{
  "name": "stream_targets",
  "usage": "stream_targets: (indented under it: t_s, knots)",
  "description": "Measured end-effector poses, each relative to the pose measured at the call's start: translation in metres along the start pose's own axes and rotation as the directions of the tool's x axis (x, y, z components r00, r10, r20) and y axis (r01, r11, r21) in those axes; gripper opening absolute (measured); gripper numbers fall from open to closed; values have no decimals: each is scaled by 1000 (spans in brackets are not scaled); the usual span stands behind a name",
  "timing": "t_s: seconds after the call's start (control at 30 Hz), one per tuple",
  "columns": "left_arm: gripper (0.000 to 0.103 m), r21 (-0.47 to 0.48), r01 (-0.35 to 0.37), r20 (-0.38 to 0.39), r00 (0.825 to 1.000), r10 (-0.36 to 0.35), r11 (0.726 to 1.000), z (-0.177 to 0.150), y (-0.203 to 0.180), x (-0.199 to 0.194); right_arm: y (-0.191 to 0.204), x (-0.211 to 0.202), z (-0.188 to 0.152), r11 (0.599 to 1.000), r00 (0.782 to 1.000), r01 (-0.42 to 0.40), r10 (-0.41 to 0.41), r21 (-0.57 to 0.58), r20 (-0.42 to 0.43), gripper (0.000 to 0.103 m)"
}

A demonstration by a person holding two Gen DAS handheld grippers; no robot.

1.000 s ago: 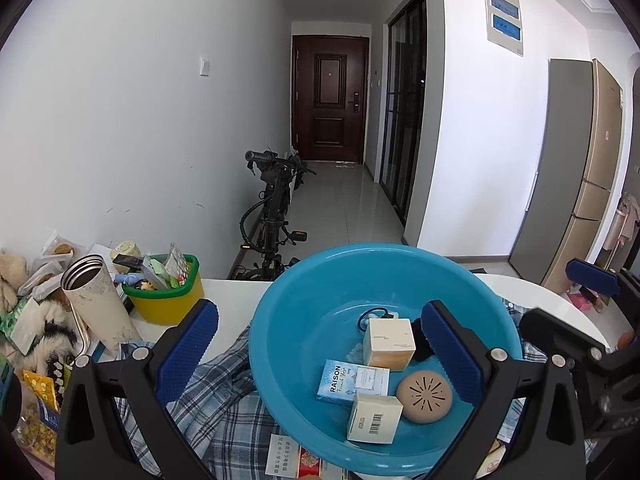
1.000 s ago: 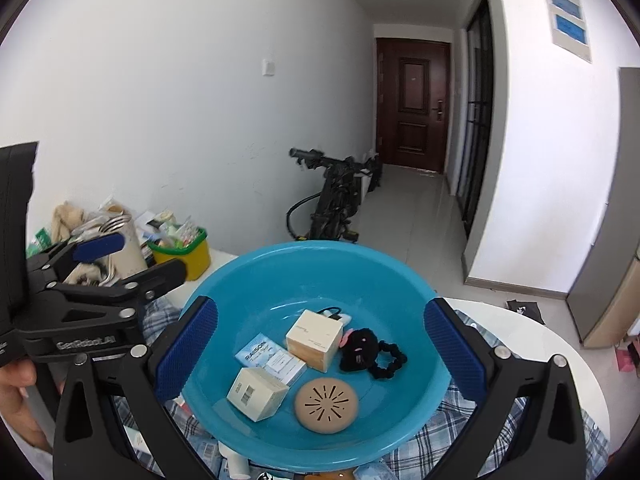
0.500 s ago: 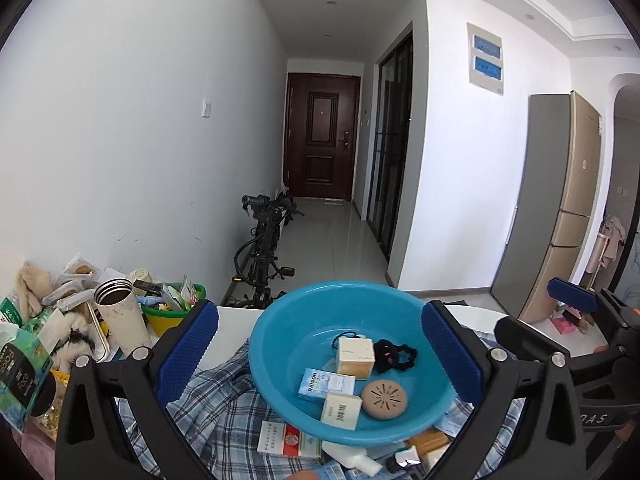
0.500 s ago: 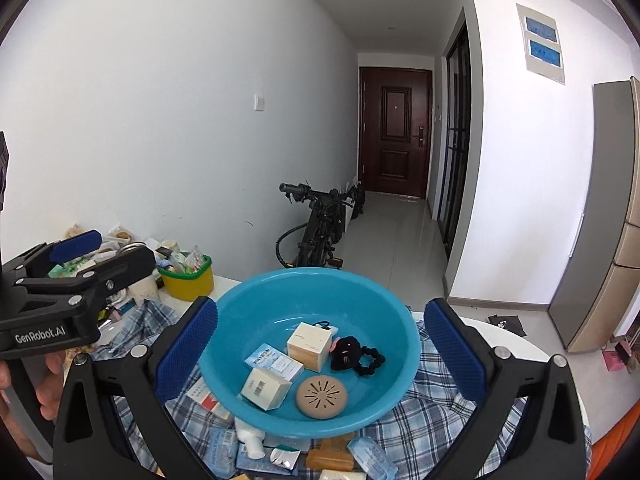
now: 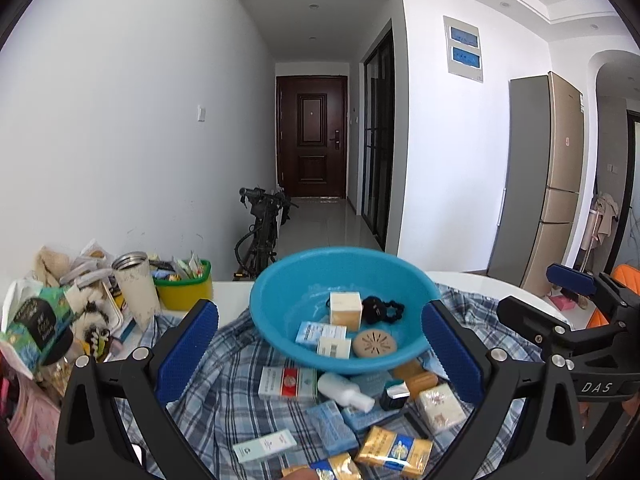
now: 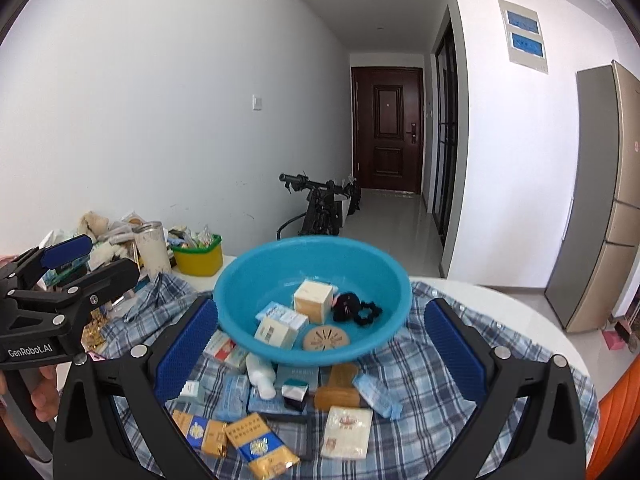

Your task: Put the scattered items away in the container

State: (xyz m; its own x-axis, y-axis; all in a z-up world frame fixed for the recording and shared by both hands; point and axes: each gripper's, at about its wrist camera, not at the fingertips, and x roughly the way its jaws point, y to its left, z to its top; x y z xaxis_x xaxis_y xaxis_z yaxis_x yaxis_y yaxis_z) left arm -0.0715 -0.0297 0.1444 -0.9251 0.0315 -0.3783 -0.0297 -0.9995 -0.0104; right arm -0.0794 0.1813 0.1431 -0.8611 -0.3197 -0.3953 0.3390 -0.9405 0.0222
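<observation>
Your left gripper and right gripper both gape wide and empty; the blue basin sits just ahead, scattered packets below them.

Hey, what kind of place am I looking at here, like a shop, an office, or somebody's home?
Most likely someone's home, an apartment living or dining area. A hallway leads to a dark front door, a fridge stands at the right, and a bicycle is parked by the wall behind a cluttered table.
</observation>
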Motion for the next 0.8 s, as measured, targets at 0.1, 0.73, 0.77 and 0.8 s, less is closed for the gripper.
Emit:
stream_targets:
  t_s: [0.1, 0.73, 0.77, 0.8]
  knots:
    - [103, -16, -8, -26, 1000, 7, 1000, -24, 3, 2, -1, 2, -23, 1000, 999, -2, 2, 11, -32, 103]
    - [103, -37, -23, -177, 984, 16, 999, -103, 11, 32, 4, 33, -86, 1000, 989, -12, 15, 22, -149, 103]
    - [103, -34, -21, -181, 983, 14, 999, -104, 10, 33, 4, 34, -88, 1000, 988, -13, 16, 23, -153, 103]
    - [103, -32, -17, -184, 983, 11, 999, -106, 10, 34, 4, 36, -90, 1000, 987, -15, 18, 25, -157, 103]
